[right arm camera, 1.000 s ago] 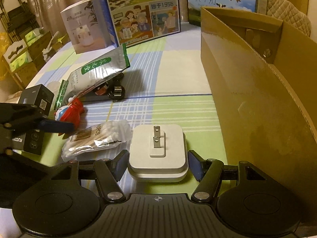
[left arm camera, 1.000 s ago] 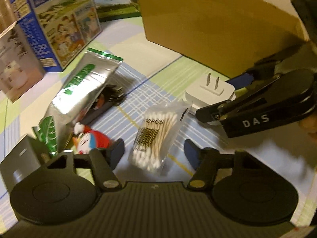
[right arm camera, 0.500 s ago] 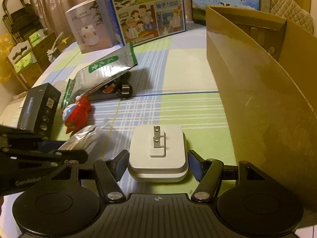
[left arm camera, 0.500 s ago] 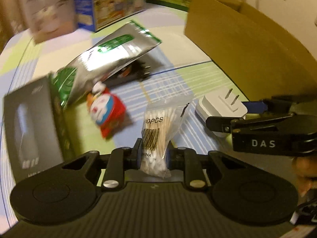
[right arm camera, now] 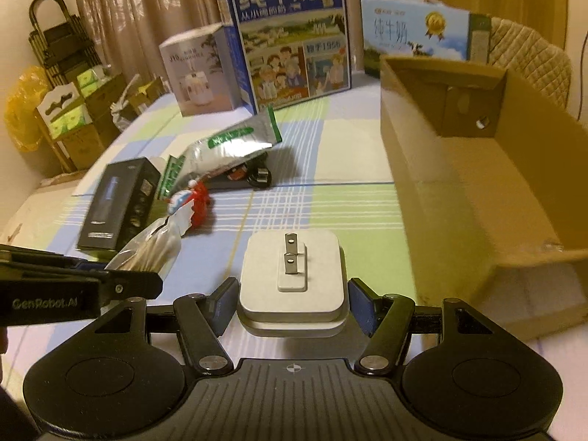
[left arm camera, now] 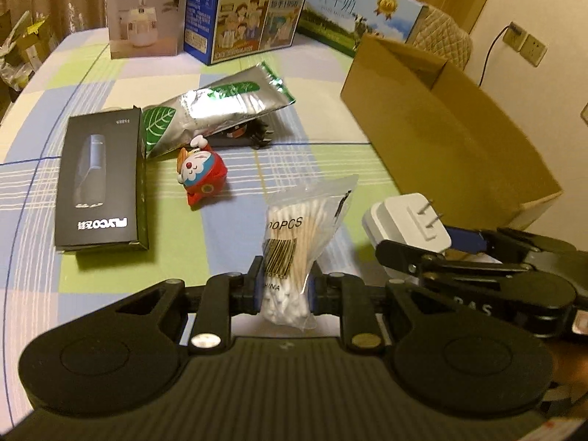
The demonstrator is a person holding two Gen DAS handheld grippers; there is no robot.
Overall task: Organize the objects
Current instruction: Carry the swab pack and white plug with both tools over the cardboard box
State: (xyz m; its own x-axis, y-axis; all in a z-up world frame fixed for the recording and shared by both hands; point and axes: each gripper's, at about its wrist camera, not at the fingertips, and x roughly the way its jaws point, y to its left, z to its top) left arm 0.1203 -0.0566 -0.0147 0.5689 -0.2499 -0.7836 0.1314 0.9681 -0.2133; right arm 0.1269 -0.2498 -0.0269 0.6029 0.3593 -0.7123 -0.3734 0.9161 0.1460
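My left gripper (left arm camera: 283, 290) is shut on a clear bag of cotton swabs (left arm camera: 294, 246) and holds it above the table; the bag also shows in the right wrist view (right arm camera: 154, 250). My right gripper (right arm camera: 292, 303) is shut on a white plug adapter (right arm camera: 292, 279), prongs up, lifted off the cloth; the adapter shows in the left wrist view (left arm camera: 408, 220). An open cardboard box (right arm camera: 488, 191) stands on the right, beside the right gripper. A red toy figure (left arm camera: 200, 174), a black product box (left arm camera: 101, 180) and a silver-green foil pouch (left arm camera: 217, 104) lie on the left.
A dark object (left arm camera: 250, 136) lies under the pouch. Milk cartons (right arm camera: 290, 36) (right arm camera: 415, 36) and a white humidifier box (right arm camera: 198, 70) stand along the far table edge. A padded chair (right arm camera: 533, 66) is behind the cardboard box. The checked tablecloth (left arm camera: 312, 125) covers the table.
The left gripper closed on the cotton swab bag and lifted it. The right gripper rose with the plug adapter, so the inside of the cardboard box now shows.
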